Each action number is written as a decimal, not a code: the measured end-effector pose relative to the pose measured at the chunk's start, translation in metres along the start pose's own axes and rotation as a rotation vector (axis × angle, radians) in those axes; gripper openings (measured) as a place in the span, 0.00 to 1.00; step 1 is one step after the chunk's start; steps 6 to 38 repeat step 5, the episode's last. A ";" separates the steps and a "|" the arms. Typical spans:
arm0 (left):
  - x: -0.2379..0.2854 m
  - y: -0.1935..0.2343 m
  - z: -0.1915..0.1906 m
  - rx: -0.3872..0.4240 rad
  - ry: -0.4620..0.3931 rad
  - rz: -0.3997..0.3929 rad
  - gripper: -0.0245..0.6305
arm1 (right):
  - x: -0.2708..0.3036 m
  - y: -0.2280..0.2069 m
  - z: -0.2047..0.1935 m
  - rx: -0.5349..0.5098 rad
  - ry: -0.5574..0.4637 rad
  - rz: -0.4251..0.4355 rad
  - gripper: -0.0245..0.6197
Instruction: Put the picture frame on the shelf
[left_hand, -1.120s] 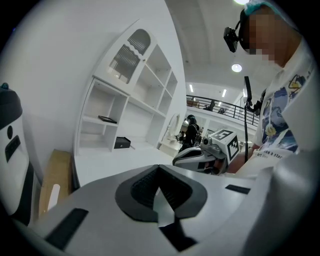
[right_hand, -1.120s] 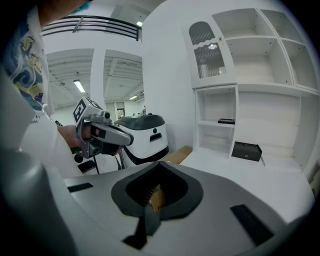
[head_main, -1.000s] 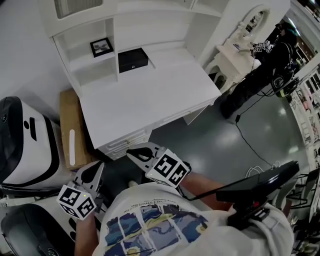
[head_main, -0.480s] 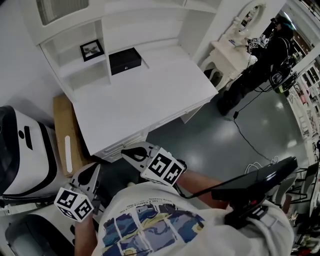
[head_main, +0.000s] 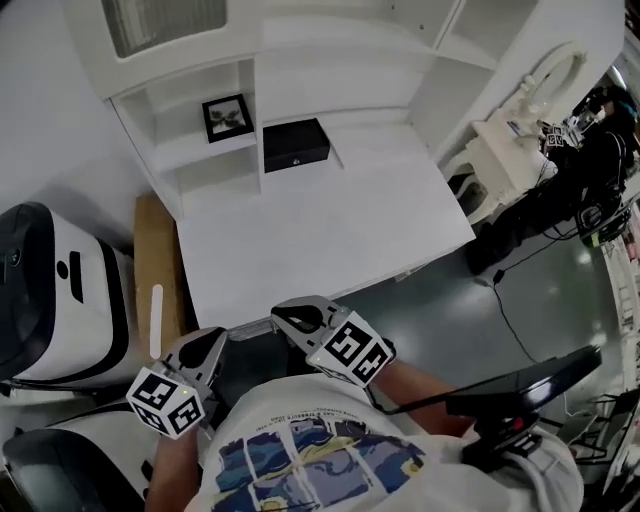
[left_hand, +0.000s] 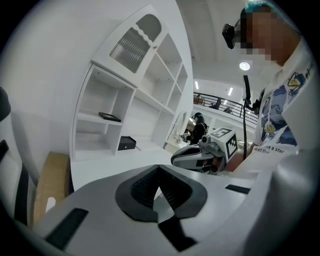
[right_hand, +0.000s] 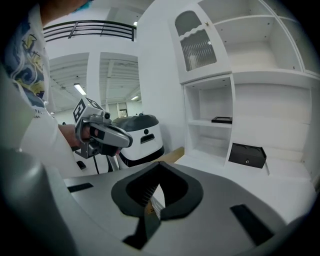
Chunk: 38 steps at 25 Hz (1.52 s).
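Note:
The black picture frame (head_main: 226, 116) stands on the middle shelf of the white desk hutch (head_main: 180, 150); it also shows small in the left gripper view (left_hand: 109, 117) and the right gripper view (right_hand: 221, 119). A black box (head_main: 295, 145) sits on the desktop just right of that shelf. Both grippers hang low in front of the person's body, well short of the desk. My left gripper (head_main: 203, 343) is shut with nothing in it, its jaws meeting at the tip (left_hand: 159, 172). My right gripper (head_main: 288, 317) is also shut and holds nothing (right_hand: 160, 170).
A white-and-black machine (head_main: 55, 290) stands left of the desk, with a brown board (head_main: 157, 280) between them. At the far right are a white dresser (head_main: 505, 150), another person (head_main: 600, 120) and cables on the grey floor (head_main: 520, 300). A black device on a mount (head_main: 520, 385) juts out at the person's right.
The person and both grippers have shifted across the floor beside the desk front, so the desk now sits further right in the head view. Both pairs of jaws stay shut.

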<state>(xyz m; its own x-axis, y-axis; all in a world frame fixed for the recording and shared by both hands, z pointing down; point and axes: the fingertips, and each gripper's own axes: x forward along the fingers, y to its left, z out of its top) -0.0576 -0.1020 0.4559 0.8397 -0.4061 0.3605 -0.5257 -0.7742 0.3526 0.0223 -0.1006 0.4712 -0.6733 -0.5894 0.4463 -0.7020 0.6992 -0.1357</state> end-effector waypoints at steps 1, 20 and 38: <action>0.006 0.004 0.005 0.002 -0.002 0.002 0.06 | 0.002 -0.009 0.004 -0.003 -0.003 0.000 0.08; 0.038 0.017 0.025 0.016 -0.001 -0.030 0.06 | 0.004 -0.045 0.014 0.000 -0.006 -0.035 0.08; 0.038 0.017 0.025 0.016 -0.001 -0.030 0.06 | 0.004 -0.045 0.014 0.000 -0.006 -0.035 0.08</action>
